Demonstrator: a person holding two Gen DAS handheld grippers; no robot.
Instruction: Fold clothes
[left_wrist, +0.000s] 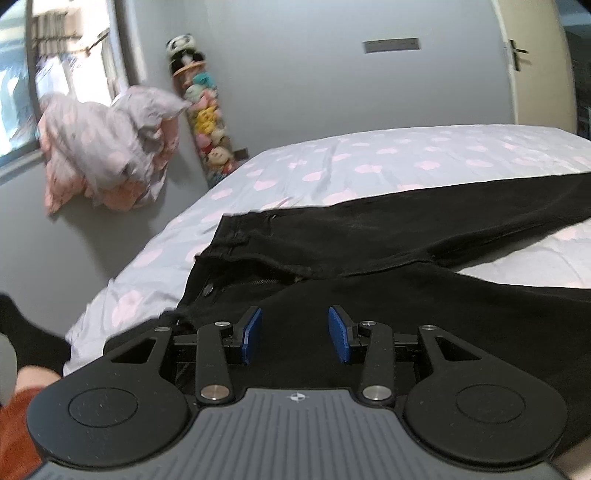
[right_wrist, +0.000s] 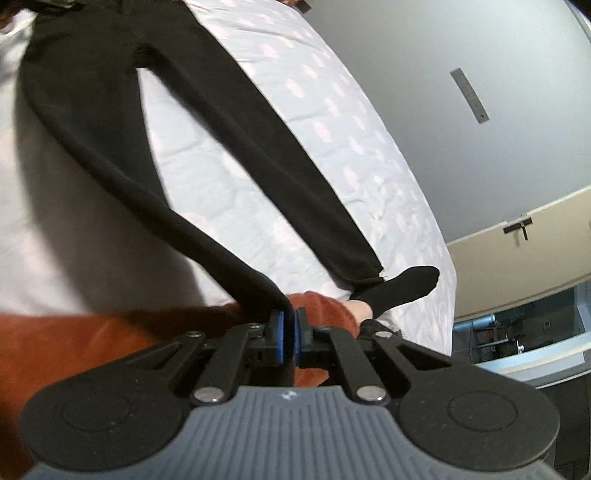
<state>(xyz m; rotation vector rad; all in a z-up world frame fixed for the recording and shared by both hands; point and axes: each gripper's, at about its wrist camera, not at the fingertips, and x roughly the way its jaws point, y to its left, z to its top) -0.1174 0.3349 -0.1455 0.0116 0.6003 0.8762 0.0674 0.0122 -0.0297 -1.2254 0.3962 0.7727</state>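
Black jeans (left_wrist: 369, 236): laid flat on the bed (left_wrist: 332, 162), fly and button uppermost. In the left wrist view, waistband at the left and legs running away to the right; in the right wrist view (right_wrist: 258, 155), long axis from waistband at top left down to the hems.

Left gripper (left_wrist: 294, 334): blue pads apart, nothing between them, poised over the hip area near the waistband.

Right gripper (right_wrist: 289, 332): pads together, clamped on the near leg's hem, lifted clear of the bedding.

Far leg: flat on the cover.
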